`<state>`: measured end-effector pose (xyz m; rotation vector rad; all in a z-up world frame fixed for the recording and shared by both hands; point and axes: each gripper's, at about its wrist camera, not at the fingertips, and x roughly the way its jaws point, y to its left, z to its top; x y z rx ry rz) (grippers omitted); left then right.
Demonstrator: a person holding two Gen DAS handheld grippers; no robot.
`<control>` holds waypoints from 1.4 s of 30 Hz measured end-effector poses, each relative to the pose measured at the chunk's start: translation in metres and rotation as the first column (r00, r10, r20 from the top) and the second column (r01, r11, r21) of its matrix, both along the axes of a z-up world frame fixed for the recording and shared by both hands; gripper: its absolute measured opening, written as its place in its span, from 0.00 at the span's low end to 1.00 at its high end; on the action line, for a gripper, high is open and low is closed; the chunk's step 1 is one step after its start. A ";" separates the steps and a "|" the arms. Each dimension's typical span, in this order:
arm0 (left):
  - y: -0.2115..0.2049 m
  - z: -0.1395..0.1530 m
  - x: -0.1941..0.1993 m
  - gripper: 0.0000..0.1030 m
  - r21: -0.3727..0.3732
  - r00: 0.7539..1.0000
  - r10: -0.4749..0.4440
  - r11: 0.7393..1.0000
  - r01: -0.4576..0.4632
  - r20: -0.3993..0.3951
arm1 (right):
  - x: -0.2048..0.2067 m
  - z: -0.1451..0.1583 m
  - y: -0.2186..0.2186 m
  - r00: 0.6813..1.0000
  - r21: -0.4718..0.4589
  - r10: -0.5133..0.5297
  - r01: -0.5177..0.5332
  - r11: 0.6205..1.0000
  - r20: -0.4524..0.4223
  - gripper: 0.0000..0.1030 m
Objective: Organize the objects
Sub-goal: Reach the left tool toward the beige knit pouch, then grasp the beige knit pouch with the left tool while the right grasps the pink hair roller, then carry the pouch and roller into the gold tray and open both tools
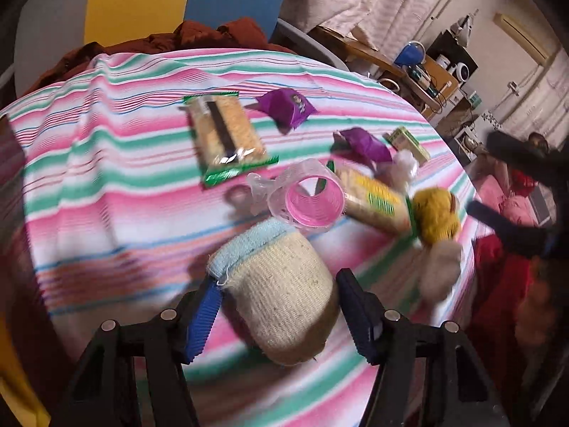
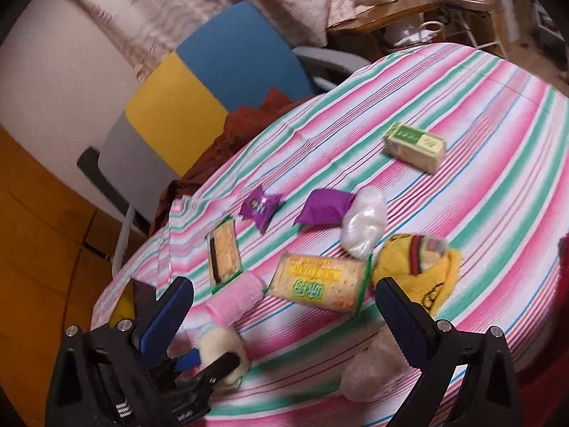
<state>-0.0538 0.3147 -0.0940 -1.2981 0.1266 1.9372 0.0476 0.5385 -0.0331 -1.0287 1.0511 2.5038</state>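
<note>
On the striped cloth: all task items lay spread over the striped tablecloth (image 1: 106, 163).
Left gripper: left gripper (image 1: 277, 306) sat low over the near edge, jaws apart around the woven basket (image 1: 281, 295); contact with the pads was hard to tell through the blur.
Basket: cream weave with a light-blue rim, tipped on its side, mouth facing away.
Right gripper: right gripper (image 2: 284, 302) had its jaws wide open, gripping nothing, above the cracker packs.
Pink tube: pink tube (image 1: 313, 199) lay just beyond the basket rim, partly in clear plastic.
Crackers: one cracker pack (image 1: 225, 138) lay mid-table, a second cracker pack (image 2: 320, 281) just beside the yellow plush toy (image 2: 416, 267).
Purple packets: purple snack packet (image 1: 286, 106) and purple pouch (image 2: 325, 210) lay near each other, apart.
Green box: green box (image 2: 416, 146) lay well apart, at the far side.
Clear bag: clear plastic bag (image 2: 364, 222) touched the pouch.
</note>
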 end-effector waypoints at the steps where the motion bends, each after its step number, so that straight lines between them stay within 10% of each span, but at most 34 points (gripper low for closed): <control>1: -0.006 0.000 0.004 0.64 -0.002 1.000 -0.004 1.000 0.004 -0.005 | -0.003 0.000 -0.003 1.000 0.005 0.019 -0.019 1.000 0.011 1.00; 11: -0.033 0.003 0.026 0.63 -0.002 0.997 -0.041 0.999 0.040 -0.059 | -0.056 -0.018 -0.084 0.893 0.064 0.418 -0.432 0.899 0.167 0.99; 19: -0.032 0.002 0.032 0.63 -0.004 0.993 -0.054 0.999 0.054 -0.102 | -0.090 -0.048 -0.100 0.817 0.035 0.503 -0.533 0.846 0.282 0.98; 24: -0.027 -0.004 0.037 0.58 -0.013 0.993 -0.070 0.997 0.070 -0.093 | -0.094 -0.058 -0.104 0.786 0.035 0.535 -0.572 0.820 0.310 0.71; 37: -0.027 -0.001 0.045 0.52 -0.042 0.984 -0.101 0.995 0.096 -0.146 | -0.077 -0.026 -0.054 0.927 0.068 0.349 -0.360 0.930 0.136 0.70; 42: -0.037 0.017 0.050 0.51 -0.012 0.982 -0.097 0.995 0.096 -0.163 | -0.073 -0.015 -0.053 0.932 0.049 0.358 -0.361 0.931 0.059 0.70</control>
